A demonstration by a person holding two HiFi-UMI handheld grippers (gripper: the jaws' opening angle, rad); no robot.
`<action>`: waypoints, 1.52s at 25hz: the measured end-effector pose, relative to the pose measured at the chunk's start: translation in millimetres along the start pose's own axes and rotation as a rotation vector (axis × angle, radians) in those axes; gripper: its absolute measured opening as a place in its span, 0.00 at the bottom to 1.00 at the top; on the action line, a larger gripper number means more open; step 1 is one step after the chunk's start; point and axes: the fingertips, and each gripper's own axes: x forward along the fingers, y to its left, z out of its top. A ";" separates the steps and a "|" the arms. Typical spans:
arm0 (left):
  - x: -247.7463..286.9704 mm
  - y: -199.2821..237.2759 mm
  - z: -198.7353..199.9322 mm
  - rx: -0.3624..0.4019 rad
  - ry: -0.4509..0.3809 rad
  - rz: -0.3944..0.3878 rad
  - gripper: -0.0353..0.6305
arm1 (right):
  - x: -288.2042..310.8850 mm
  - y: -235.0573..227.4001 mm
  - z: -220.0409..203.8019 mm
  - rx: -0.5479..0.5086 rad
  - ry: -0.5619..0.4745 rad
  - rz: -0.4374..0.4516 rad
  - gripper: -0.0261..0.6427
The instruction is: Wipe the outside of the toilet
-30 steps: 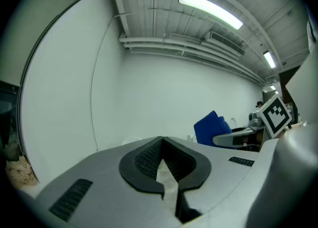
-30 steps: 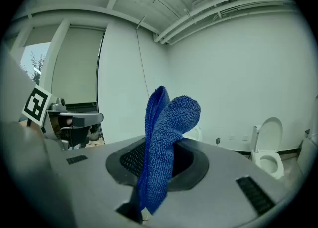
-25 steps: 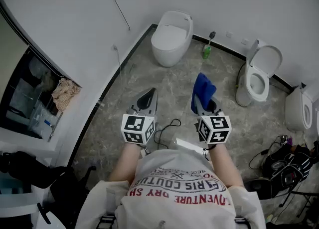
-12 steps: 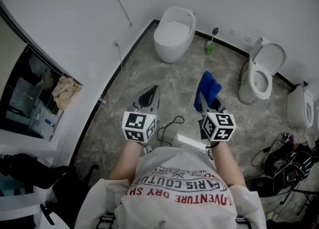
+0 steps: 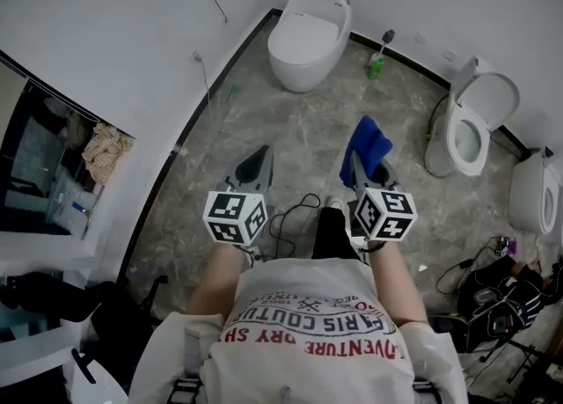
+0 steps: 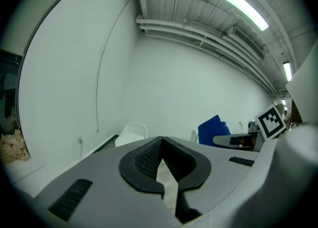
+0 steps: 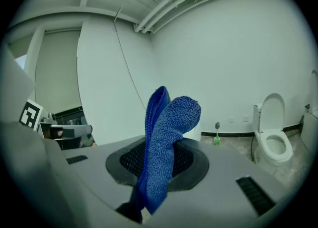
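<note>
We stand on a grey marbled tile floor, well back from the closed white ceramic toilet, which sits against the foot of the plain white wall. To the right of that closed toilet, along the same wall, stands a white open-lidded toilet. Further right again we see part of a third white toilet. We hold both tools well short of the closed toilet, touching nothing on it. Our grey left gripper has its jaws pressed together with nothing between them. Our grey right gripper, nearer the open-lidded toilet, has its jaws clamped on a folded blue terry cloth, which stands up out of them. A small green bottle stands just right of the closed toilet, and a thin black cable loops on the floor well short of it, beside our grippers.
</note>
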 end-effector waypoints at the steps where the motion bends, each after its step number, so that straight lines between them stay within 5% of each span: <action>1: 17.4 -0.7 0.1 -0.009 0.005 0.005 0.06 | 13.1 -12.3 5.2 0.000 0.002 0.010 0.15; 9: 153.5 1.8 58.1 0.081 -0.036 0.113 0.06 | 117.1 -129.6 65.9 -0.015 0.029 0.054 0.15; 15: 230.5 9.2 71.4 -0.098 -0.034 0.102 0.06 | 179.5 -178.5 102.2 -0.021 0.055 0.072 0.15; 18: 266.4 26.6 71.5 -0.087 -0.012 0.116 0.06 | 217.9 -190.7 107.6 -0.026 0.074 0.077 0.15; 24: 351.1 102.6 94.0 0.051 0.015 0.110 0.06 | 322.9 -204.7 116.1 -0.054 0.122 0.029 0.15; 33: 521.3 245.9 164.8 0.132 0.028 0.010 0.06 | 517.2 -225.3 178.8 0.019 0.105 -0.114 0.15; 38: 595.3 295.2 186.1 0.114 0.071 -0.053 0.06 | 599.3 -237.5 209.7 0.045 0.107 -0.155 0.15</action>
